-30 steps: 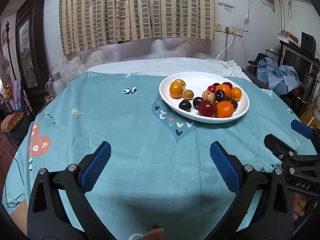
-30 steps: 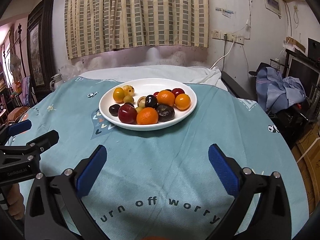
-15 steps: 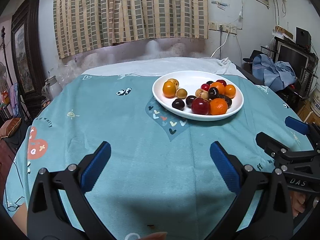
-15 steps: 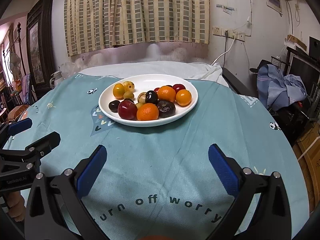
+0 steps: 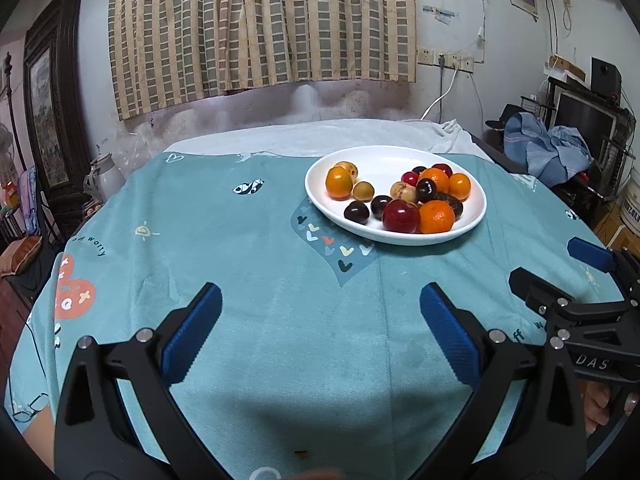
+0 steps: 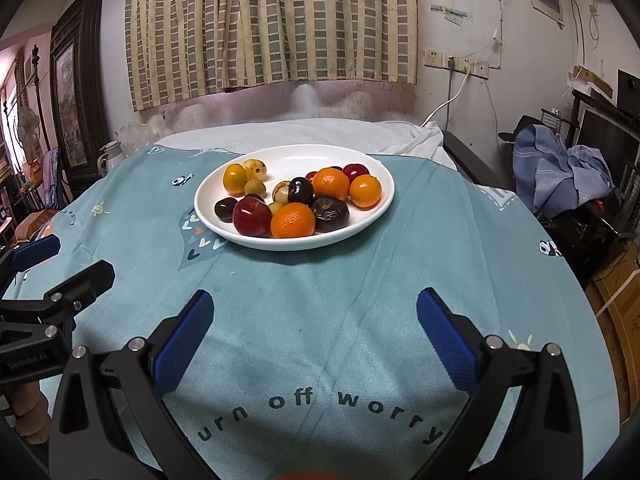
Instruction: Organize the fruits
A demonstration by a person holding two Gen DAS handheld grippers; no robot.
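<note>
Tongs: left gripper (image 5: 320,320) and right gripper (image 6: 314,320) both spread, empty.
Fruit: round glossy orange mandarin (image 6: 293,220) on white oval ceramic plate (image 6: 372,216) — likely light, soft-skinned; pinch across its middle.

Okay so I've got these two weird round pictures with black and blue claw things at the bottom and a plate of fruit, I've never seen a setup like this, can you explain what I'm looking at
There is no robot here. A person holds a hand-operated claw in each hand, and a wide-angle camera on each claw looks forward along its two fingers, which is why the pictures look round and bulged.

One picture comes from the left gripper, the other from the right gripper. Each camera also catches the other claw at the side of its view.

Both look across a table covered in a teal tablecloth with printed words and small drawings. On it sits a white plate of mixed fruit: a mandarin, a red apple-like fruit, dark plums and small yellow fruits.

Nothing is held. Both claws are open and short of the plate.
</note>
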